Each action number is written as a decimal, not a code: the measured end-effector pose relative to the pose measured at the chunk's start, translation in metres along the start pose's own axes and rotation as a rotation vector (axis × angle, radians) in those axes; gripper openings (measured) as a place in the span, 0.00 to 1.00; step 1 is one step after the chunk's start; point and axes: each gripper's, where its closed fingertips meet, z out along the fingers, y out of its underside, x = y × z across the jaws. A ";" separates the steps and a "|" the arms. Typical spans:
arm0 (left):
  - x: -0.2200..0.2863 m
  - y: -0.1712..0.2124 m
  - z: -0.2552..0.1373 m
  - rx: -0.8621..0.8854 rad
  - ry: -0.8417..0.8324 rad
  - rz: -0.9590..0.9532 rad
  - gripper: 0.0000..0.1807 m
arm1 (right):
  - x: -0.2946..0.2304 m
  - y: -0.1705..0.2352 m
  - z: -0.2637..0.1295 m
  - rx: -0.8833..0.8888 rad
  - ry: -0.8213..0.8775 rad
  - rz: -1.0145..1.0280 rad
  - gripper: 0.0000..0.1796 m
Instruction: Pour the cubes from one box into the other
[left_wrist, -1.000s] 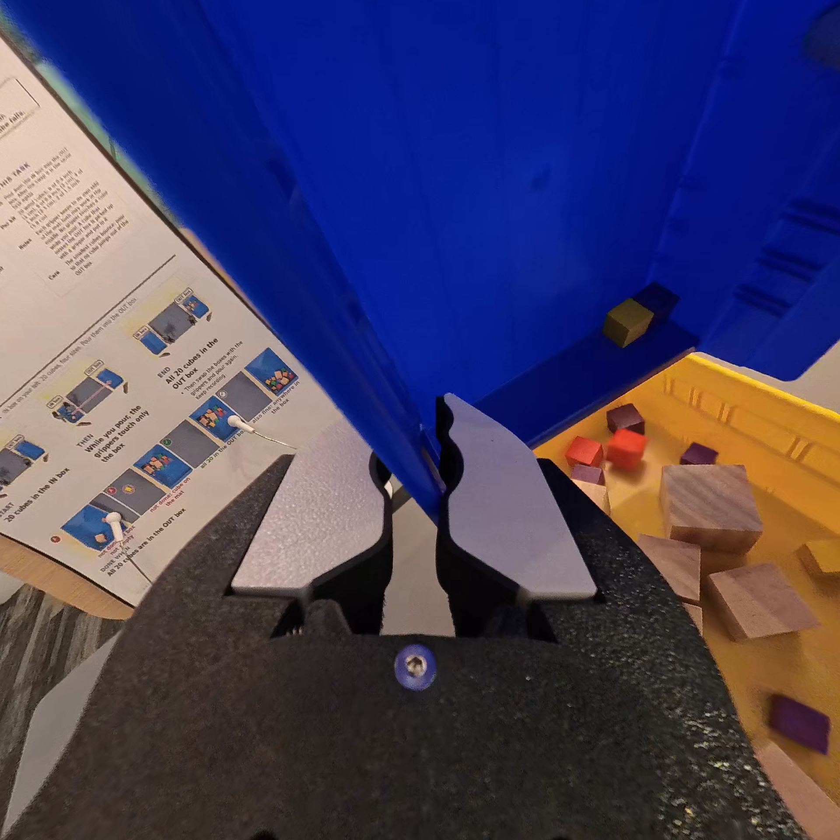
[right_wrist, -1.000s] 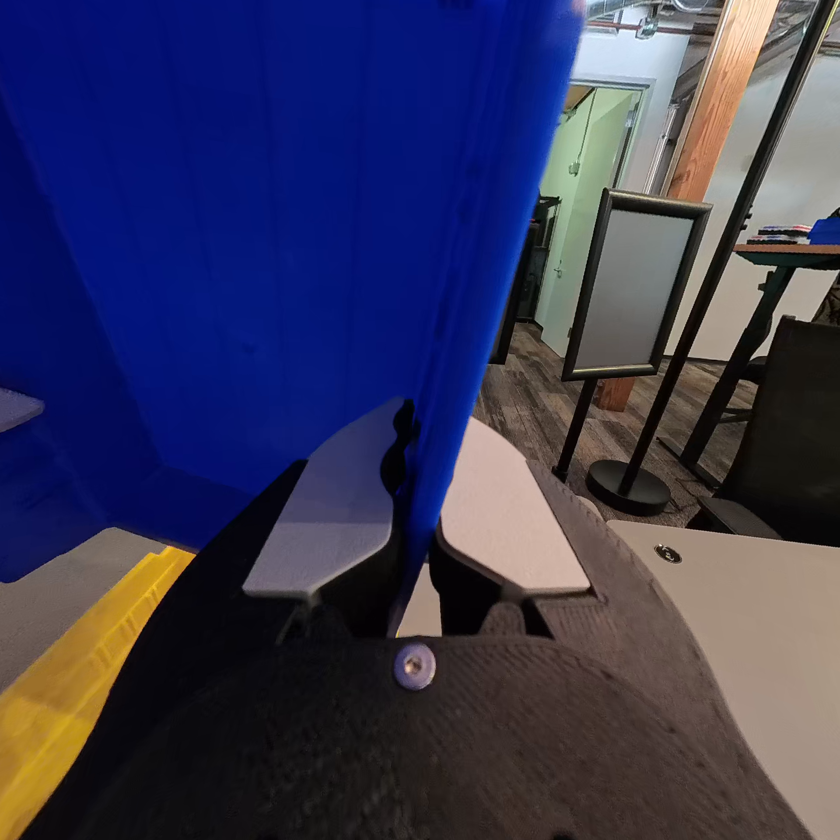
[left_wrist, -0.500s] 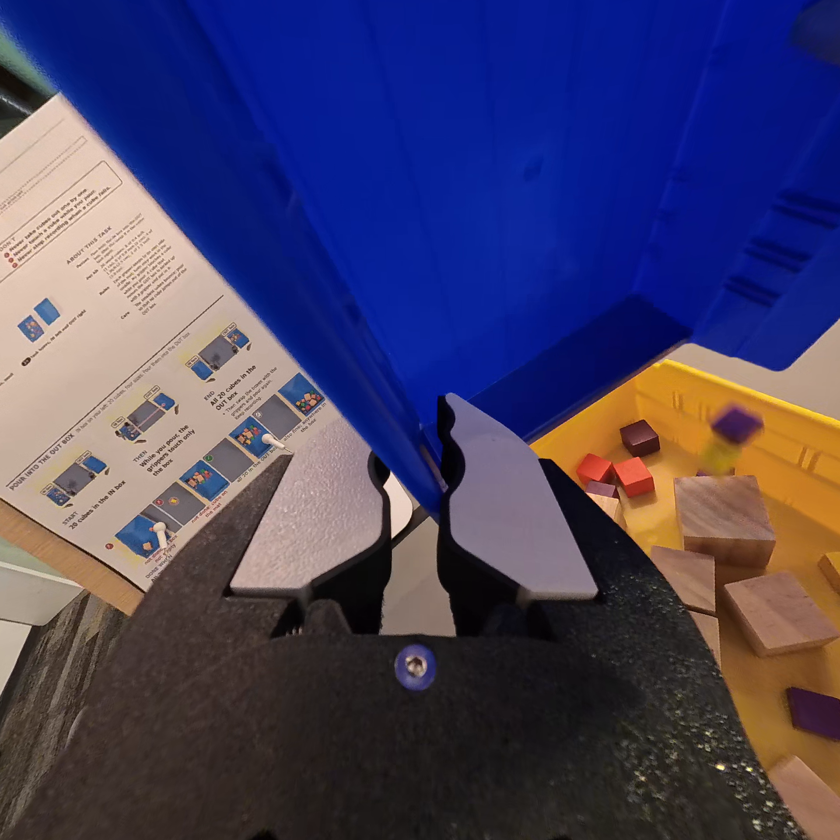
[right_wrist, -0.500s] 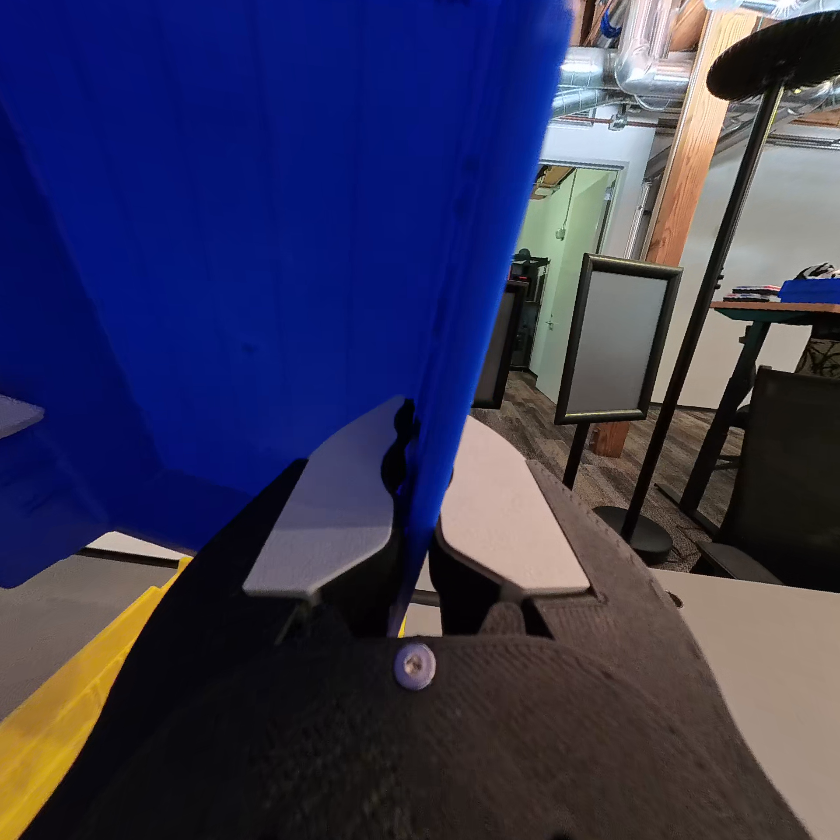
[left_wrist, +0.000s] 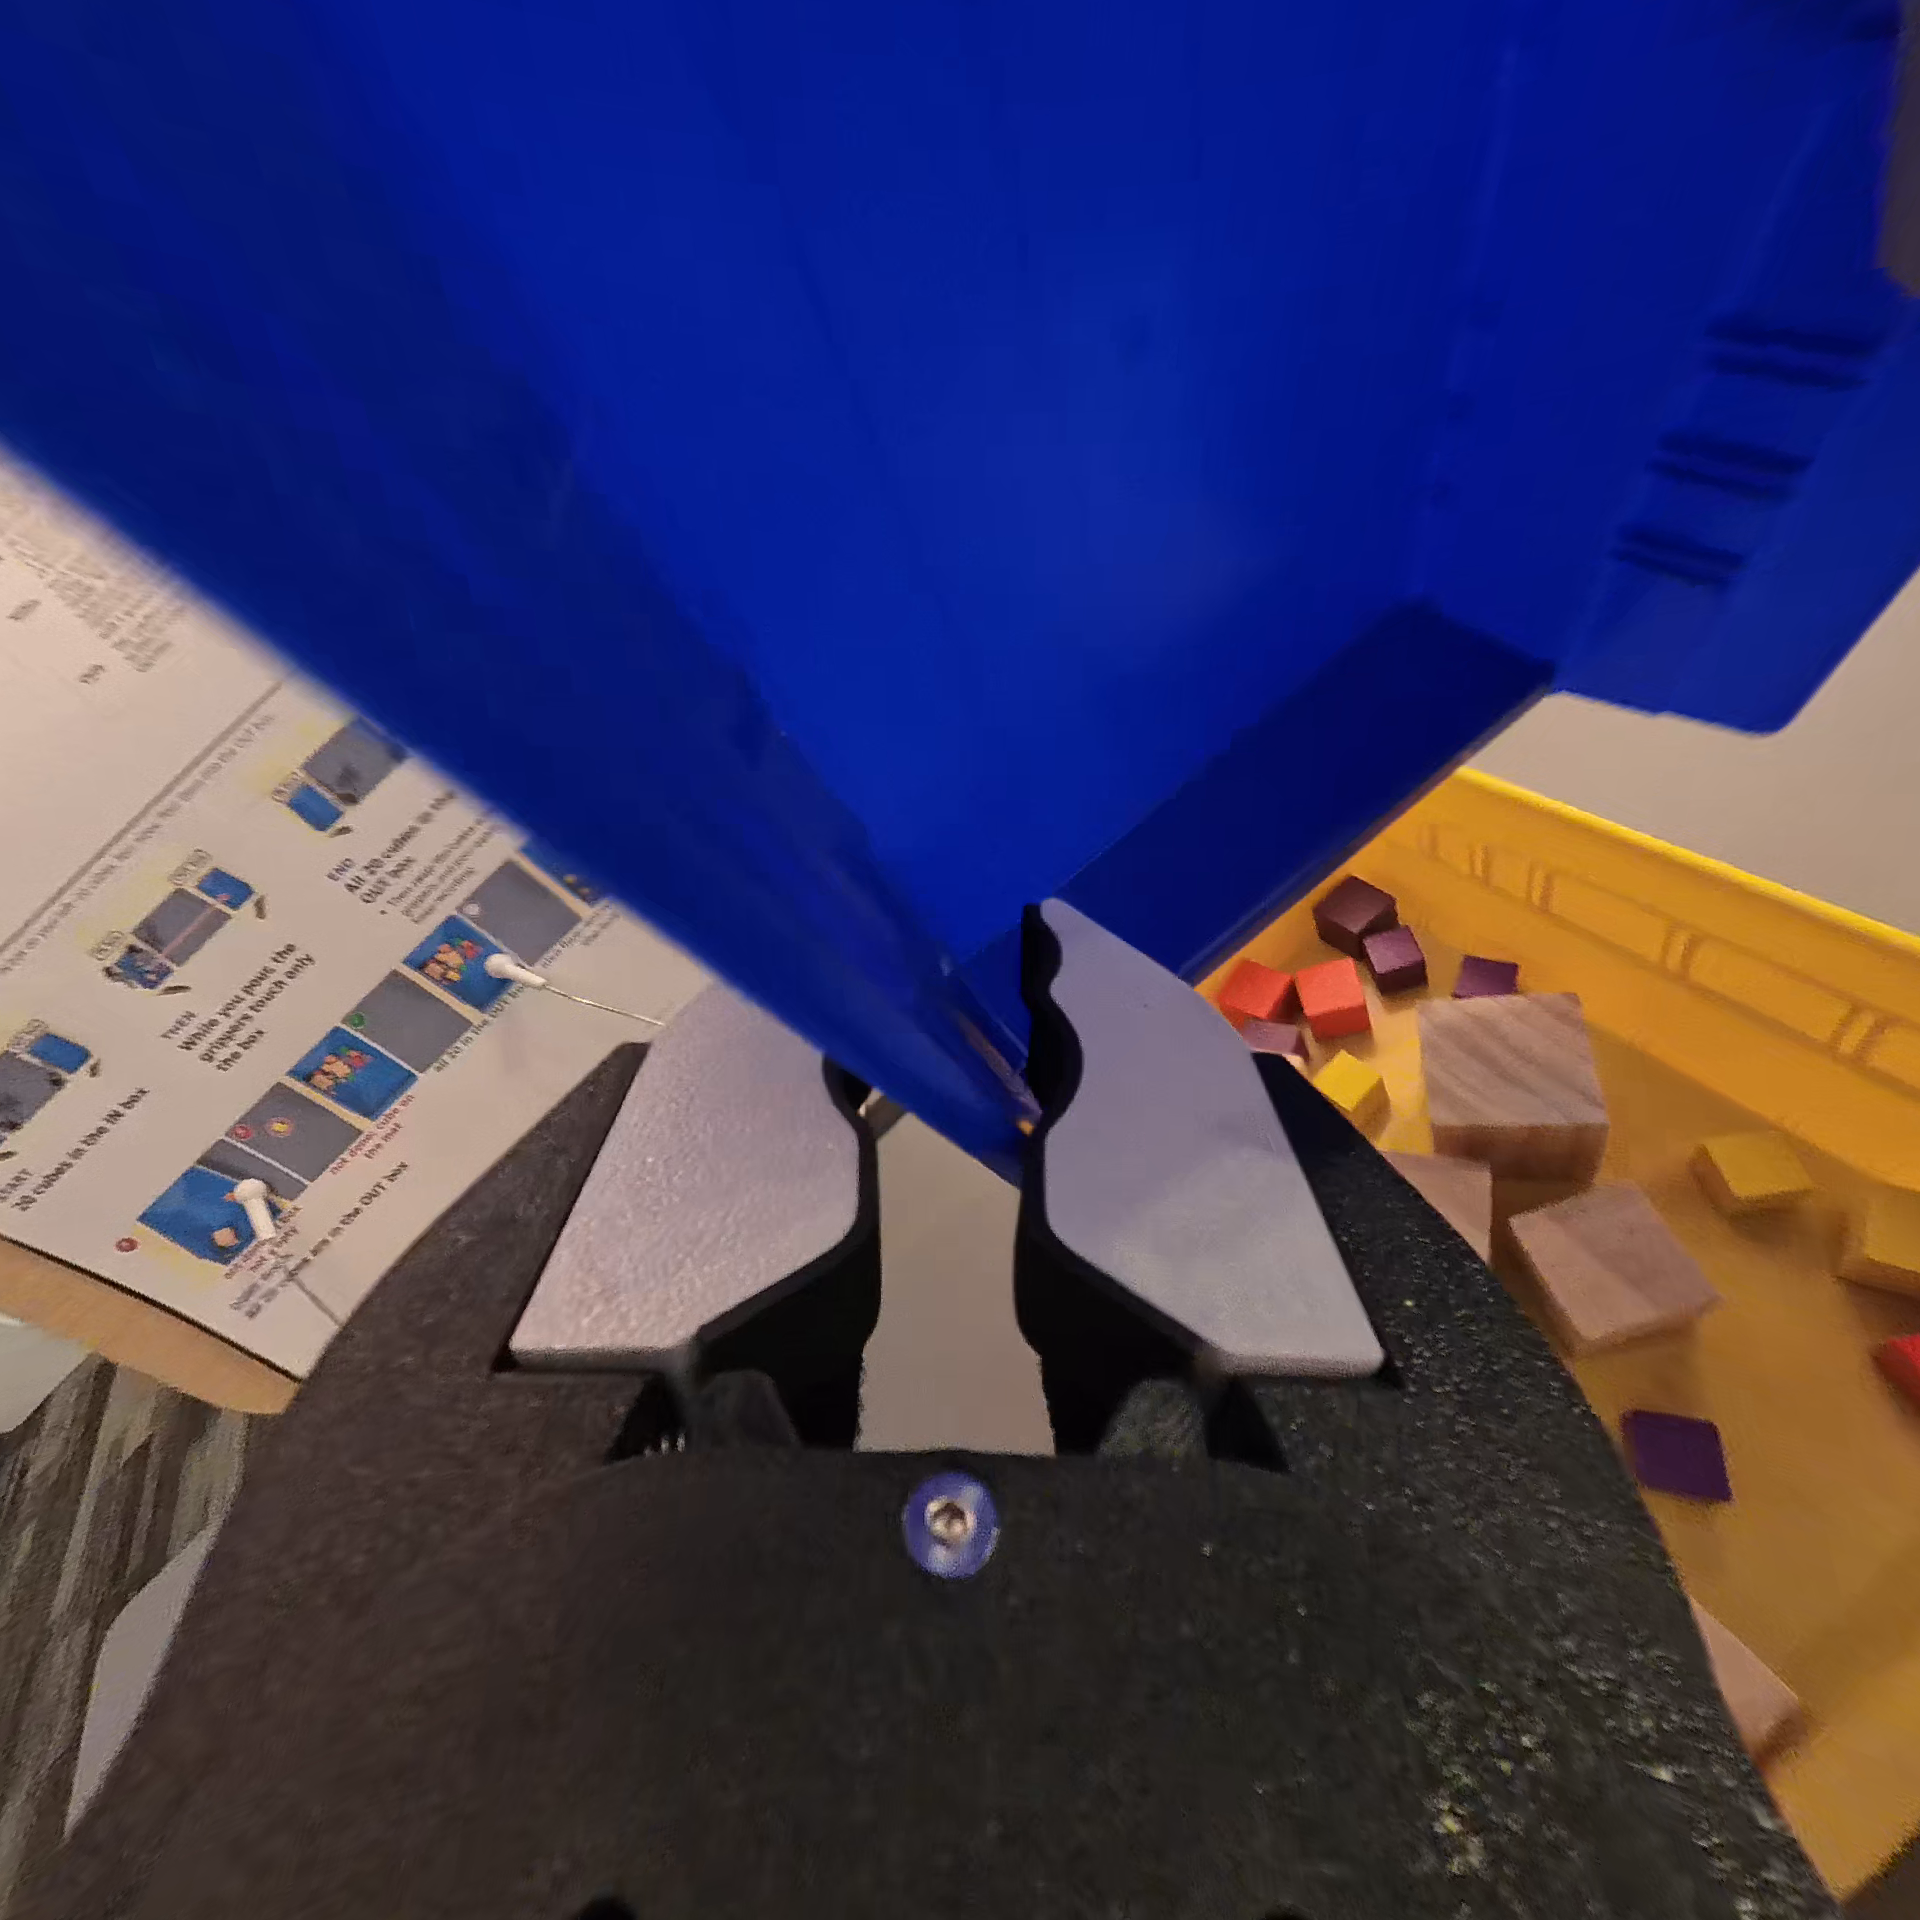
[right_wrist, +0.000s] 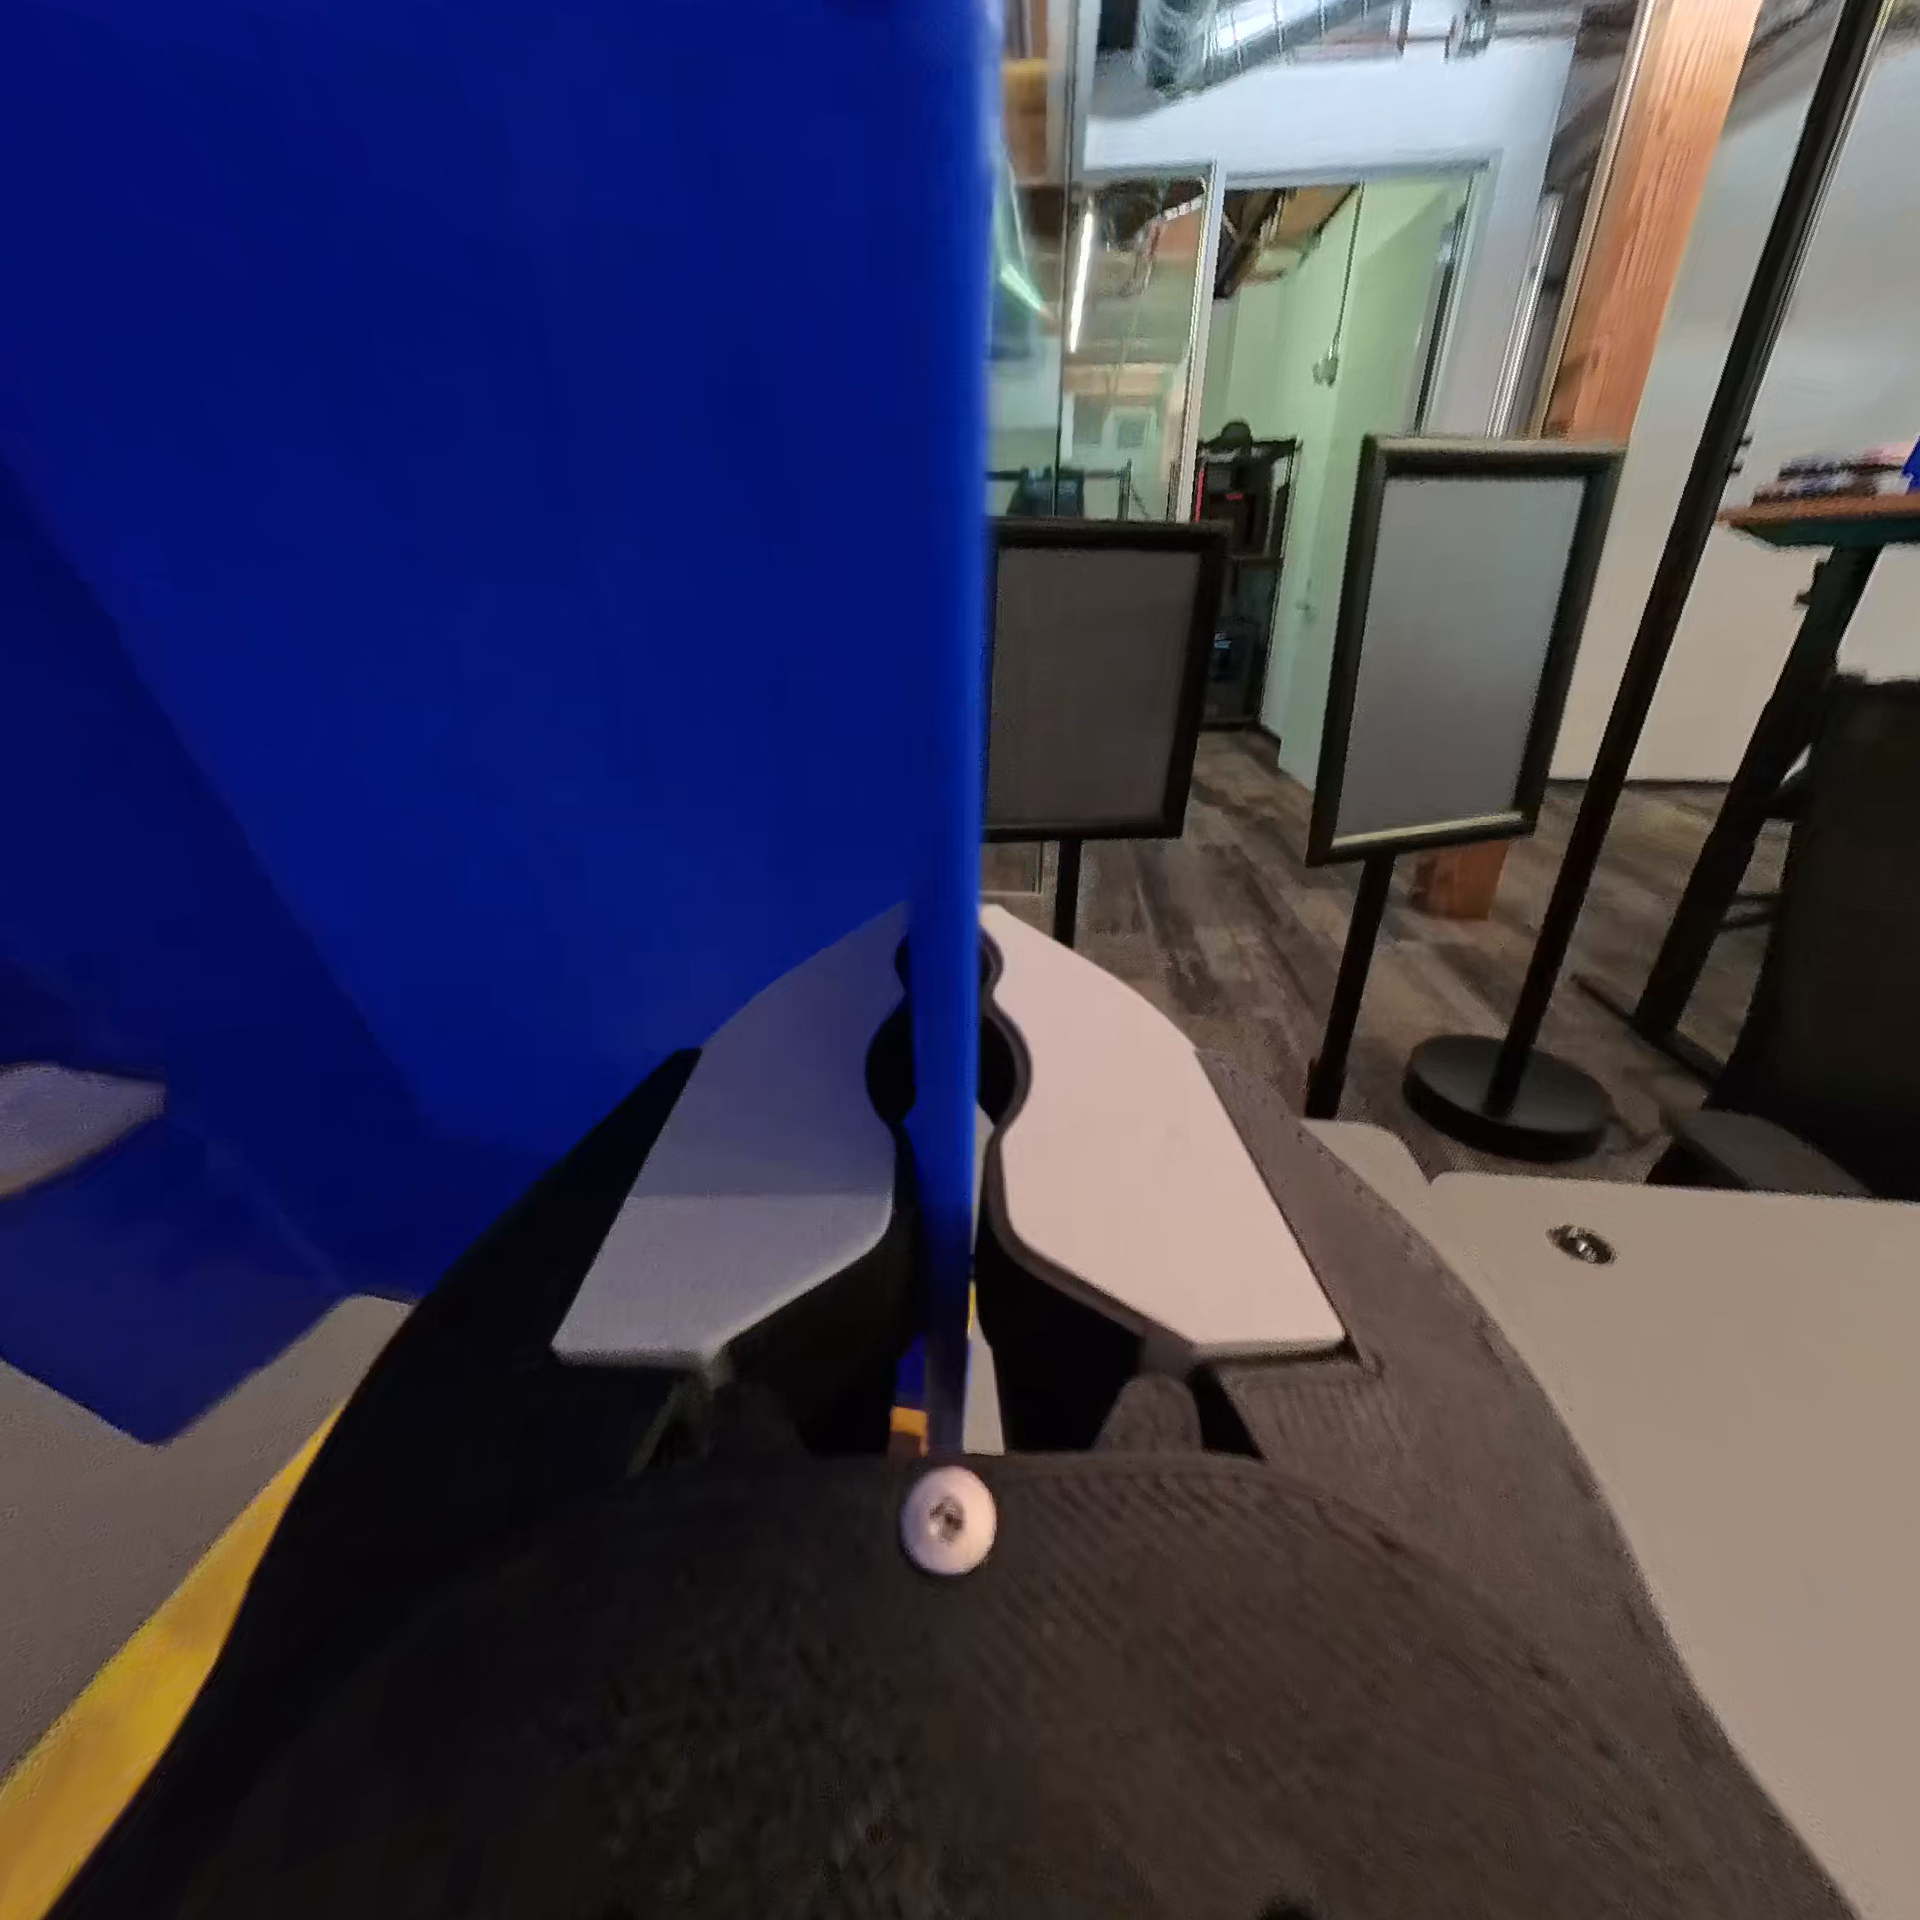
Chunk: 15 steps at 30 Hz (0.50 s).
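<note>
The blue box (left_wrist: 935, 416) is tipped up, its open front hanging over the yellow box (left_wrist: 1662, 914). No cubes show inside the blue box. My left gripper (left_wrist: 987, 1029) is shut on its left side wall. My right gripper (right_wrist: 940, 987) is shut on its right side wall (right_wrist: 945, 623). The yellow box holds several cubes: large plain wooden ones (left_wrist: 1507, 1070) and small red (left_wrist: 1330, 997), purple (left_wrist: 1392, 956) and yellow (left_wrist: 1751, 1174) ones. In the right wrist view only a yellow rim strip (right_wrist: 156, 1662) shows at lower left.
A printed instruction sheet (left_wrist: 260, 1039) on a board lies left of the boxes on the grey table (right_wrist: 1714, 1455). Beyond the table edge are framed sign stands (right_wrist: 1455, 665), a black pole with a round base (right_wrist: 1507, 1091) and wood flooring.
The last yellow and purple cubes slid off the blue box's lip and fell into the yellow box. The blue box has tipped steeper and lifted slightly. Both grippers stayed shut on it.
</note>
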 end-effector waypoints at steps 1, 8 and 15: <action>0.006 0.000 0.001 -0.015 0.024 0.005 0.14 | 0.003 -0.002 -0.003 -0.008 0.010 0.012 0.02; 0.077 -0.035 0.021 -0.032 0.270 0.065 0.15 | 0.071 -0.013 -0.052 -0.056 0.180 0.053 0.03; 0.136 -0.066 0.019 -0.038 0.517 0.058 0.24 | 0.133 0.026 -0.085 -0.189 0.225 0.301 0.04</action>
